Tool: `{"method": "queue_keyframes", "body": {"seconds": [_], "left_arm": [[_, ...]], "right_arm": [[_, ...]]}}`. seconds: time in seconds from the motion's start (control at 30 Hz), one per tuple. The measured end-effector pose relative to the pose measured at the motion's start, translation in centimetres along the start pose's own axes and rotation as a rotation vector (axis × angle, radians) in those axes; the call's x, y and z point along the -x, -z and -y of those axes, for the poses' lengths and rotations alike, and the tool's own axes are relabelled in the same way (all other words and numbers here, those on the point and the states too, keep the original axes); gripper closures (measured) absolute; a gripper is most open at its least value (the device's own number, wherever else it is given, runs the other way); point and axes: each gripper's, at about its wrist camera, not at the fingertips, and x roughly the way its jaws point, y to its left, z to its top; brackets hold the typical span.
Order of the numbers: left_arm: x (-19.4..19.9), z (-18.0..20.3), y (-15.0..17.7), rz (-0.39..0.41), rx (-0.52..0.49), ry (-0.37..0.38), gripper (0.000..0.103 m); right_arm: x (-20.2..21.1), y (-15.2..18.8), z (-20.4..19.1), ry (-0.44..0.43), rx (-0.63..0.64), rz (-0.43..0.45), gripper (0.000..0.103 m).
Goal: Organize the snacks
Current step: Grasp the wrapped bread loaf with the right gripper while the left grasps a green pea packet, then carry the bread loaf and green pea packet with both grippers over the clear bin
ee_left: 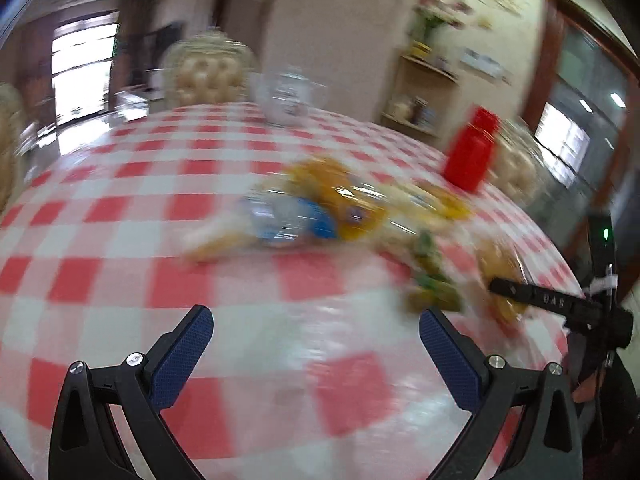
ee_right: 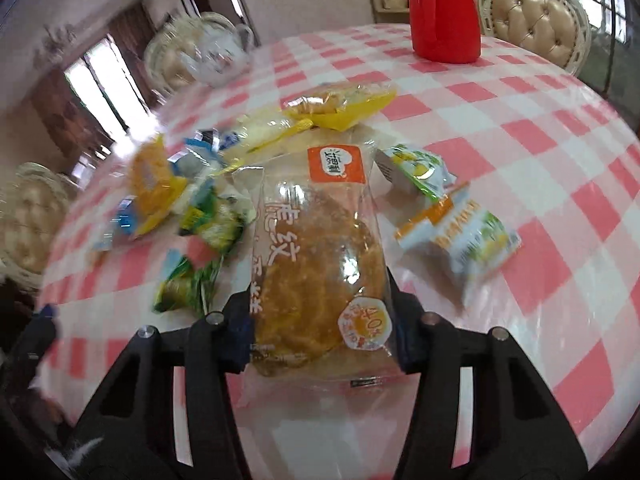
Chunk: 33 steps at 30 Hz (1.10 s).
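Observation:
My right gripper [ee_right: 320, 320] is shut on a clear-wrapped brown bun packet [ee_right: 316, 248] with an orange label, its near end pinched between both pads. Around it on the red-checked tablecloth [ee_right: 520, 128] lie several small snack packets: a yellow one [ee_right: 344, 108] behind, green-and-white ones [ee_right: 420, 168] to the right, a green one [ee_right: 188, 284] to the left. In the left wrist view, which is blurred, my left gripper [ee_left: 316, 320] stands open over bare cloth. The snack pile [ee_left: 312, 208] lies ahead of it, and the right gripper [ee_left: 560, 304] shows at the right edge.
A red flask [ee_right: 444, 12] stands at the far side of the table and a white teapot [ee_right: 216, 56] at the far left. Padded cream chairs [ee_right: 536, 20] ring the round table. Its edge curves away on the right.

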Motion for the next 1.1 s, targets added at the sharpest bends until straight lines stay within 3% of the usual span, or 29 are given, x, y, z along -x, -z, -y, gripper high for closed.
{"method": "queue_keyframes", "body": {"seconds": [0.17,0.3,0.37,0.57,0.67,0.73,0.77,0.9,1.1], "left_arm": [[-3.2,5.4,-1.1,-0.045,-0.072,0.036,0.0],[-6.2,8.1,-1.8,-0.086,-0.11,0.005,0.0],[-7.3,9.3,-1.8,-0.097,-0.133,-0.045,0.0],[-10.5,10.8,-1.6,-0.195,-0.098,-0.124,0.003],[-11.4,11.4,-1.3,-0.224,-0.124,-0.151,0.028],[-11.2,11.3,-1.1,-0.221,-0.13,-0.145,0.052],[-10.9,11.2,-1.1,-0.214,-0.147,-0.14,0.057],[-9.9,10.4,-0.9,-0.196,-0.137,-0.11,0.063],[-8.4,9.2,-1.2,-0.164,-0.116,-0.111,0.063]], "right_arm": [[2.3,1.4,0.6,-0.077,-0.011,0.048,0.048],[3.9,1.2,1.4,-0.093,-0.05,0.125,0.048],[4.6,0.9,2.1,-0.083,-0.076,0.167,0.048],[5.3,0.8,2.7,-0.101,-0.109,0.197,0.048],[5.2,0.8,2.8,-0.106,-0.111,0.196,0.048],[5.2,0.9,2.7,-0.112,-0.11,0.195,0.048],[5.1,1.0,2.7,-0.118,-0.109,0.194,0.048],[4.6,1.3,2.6,-0.121,-0.101,0.181,0.048],[3.4,1.8,1.6,-0.121,-0.059,0.142,0.048]]}}
